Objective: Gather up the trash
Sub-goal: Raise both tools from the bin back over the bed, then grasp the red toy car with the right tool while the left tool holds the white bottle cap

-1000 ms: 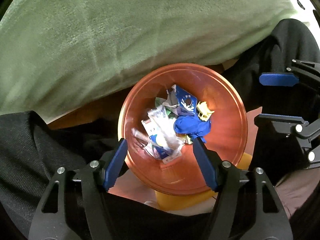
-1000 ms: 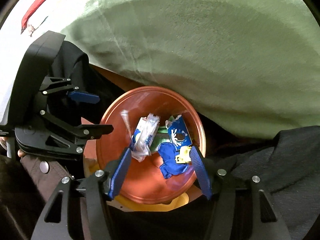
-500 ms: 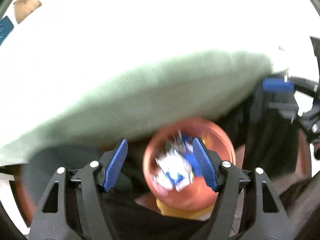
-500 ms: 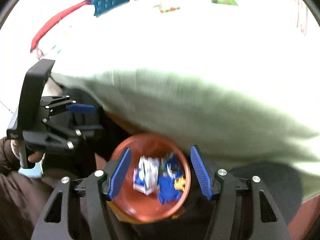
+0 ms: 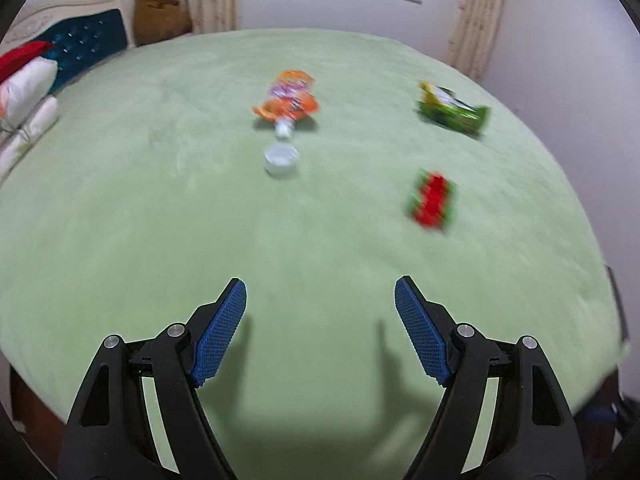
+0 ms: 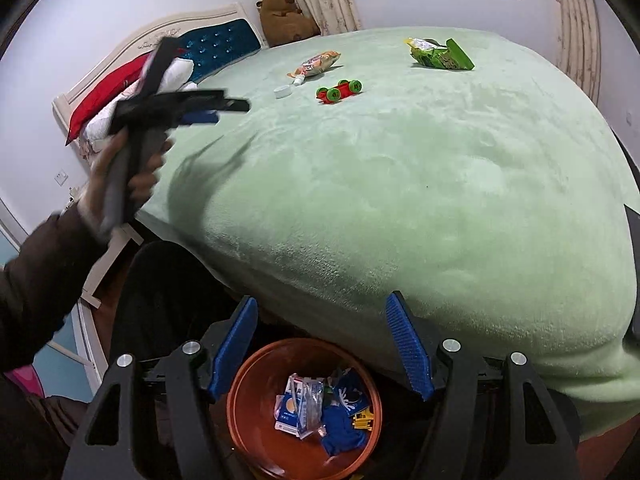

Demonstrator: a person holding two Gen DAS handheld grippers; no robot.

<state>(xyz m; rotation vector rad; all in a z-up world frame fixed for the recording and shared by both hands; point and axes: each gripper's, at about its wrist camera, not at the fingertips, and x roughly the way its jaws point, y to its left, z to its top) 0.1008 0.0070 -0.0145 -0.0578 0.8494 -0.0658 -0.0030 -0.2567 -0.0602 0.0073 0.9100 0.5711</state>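
On the green bed cover point(image 5: 160, 220) lie an orange pouch point(image 5: 289, 97) point(image 6: 316, 63), a white cap point(image 5: 281, 158) point(image 6: 283, 91), a green snack bag point(image 5: 454, 110) point(image 6: 440, 55) and a red and green toy car point(image 5: 432, 199) point(image 6: 340, 90). My left gripper point(image 5: 320, 300) hovers over the near part of the bed, its jaws opening with nothing between them; it also shows in the right wrist view point(image 6: 224, 110). My right gripper point(image 6: 322, 324) hangs above the orange bin point(image 6: 248, 432), jaws opening and empty. Wrappers and a blue glove point(image 6: 340, 428) fill the bin.
Pillows point(image 5: 28, 92), a blue headboard point(image 6: 224, 46) and a brown plush bear point(image 5: 160, 10) sit at the bed's far left. Curtains point(image 5: 472, 16) and a window are behind. A person's hand point(image 6: 120, 176) and dark sleeve hold the left gripper.
Both grippers rose from over the bin. The left one swung up over the bed, so its view now holds the trash on the cover. Both jaws stand wider.
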